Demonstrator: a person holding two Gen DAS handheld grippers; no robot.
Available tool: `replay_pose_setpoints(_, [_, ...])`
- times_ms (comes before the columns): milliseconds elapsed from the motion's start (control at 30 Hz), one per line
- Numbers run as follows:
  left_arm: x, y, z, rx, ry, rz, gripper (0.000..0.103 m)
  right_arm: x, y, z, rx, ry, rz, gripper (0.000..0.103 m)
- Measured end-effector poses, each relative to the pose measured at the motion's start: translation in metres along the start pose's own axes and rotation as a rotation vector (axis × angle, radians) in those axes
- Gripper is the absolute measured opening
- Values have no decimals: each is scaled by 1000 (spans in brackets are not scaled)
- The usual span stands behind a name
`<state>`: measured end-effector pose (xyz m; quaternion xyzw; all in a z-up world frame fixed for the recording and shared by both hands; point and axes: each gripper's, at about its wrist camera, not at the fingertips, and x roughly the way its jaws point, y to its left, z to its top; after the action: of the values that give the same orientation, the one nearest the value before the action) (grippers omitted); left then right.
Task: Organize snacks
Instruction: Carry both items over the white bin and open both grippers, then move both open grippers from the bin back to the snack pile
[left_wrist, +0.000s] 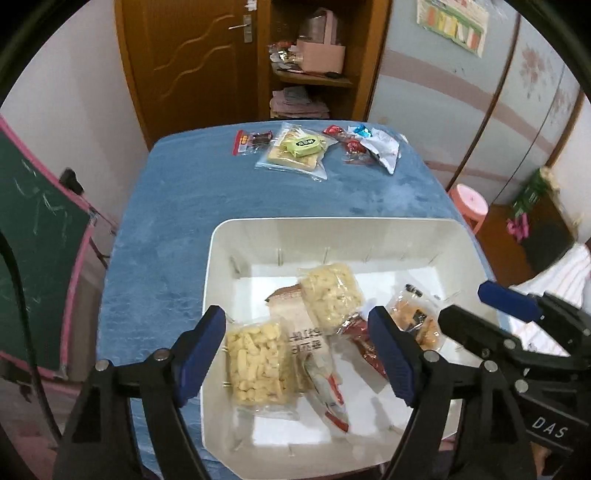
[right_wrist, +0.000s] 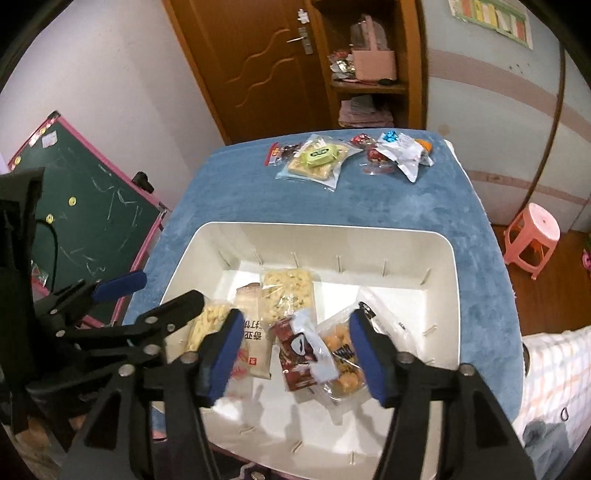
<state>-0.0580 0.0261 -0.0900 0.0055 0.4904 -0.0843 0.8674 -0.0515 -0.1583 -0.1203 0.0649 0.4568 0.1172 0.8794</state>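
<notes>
Green chalkboard (right_wrist: 92, 221), pink stool (right_wrist: 532, 236), wooden door (left_wrist: 195, 55), perhaps a wardrobe (left_wrist: 461, 92).

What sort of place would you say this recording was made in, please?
Most likely a room in a home, perhaps a child's bedroom. A wooden door stands beside shelves of belongings, a green chalkboard leans at the side, and a pink plastic stool sits on the floor.

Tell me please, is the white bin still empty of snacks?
No, the white bin already holds several packets, among them two clear bags of pale yellow puffs.
</notes>
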Motion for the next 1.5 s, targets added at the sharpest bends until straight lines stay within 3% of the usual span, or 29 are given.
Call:
replay_pose_setpoints(700, [13, 1, 6, 7, 33, 32, 79, 11, 1, 4, 0, 31, -3, 63])
replay_pose_setpoints(1000, [20, 1, 22, 24, 17, 43, 79, 25, -8, 13, 15, 50, -13, 63])
replay_pose_setpoints(1200, [25, 2, 54, 53, 25, -26, 82, 29, -22, 35, 14, 32, -35, 63])
replay_pose_setpoints(1500, [20, -7, 143, 185, -17, 10, 82, 11, -61, 121, 42, -26, -31, 63])
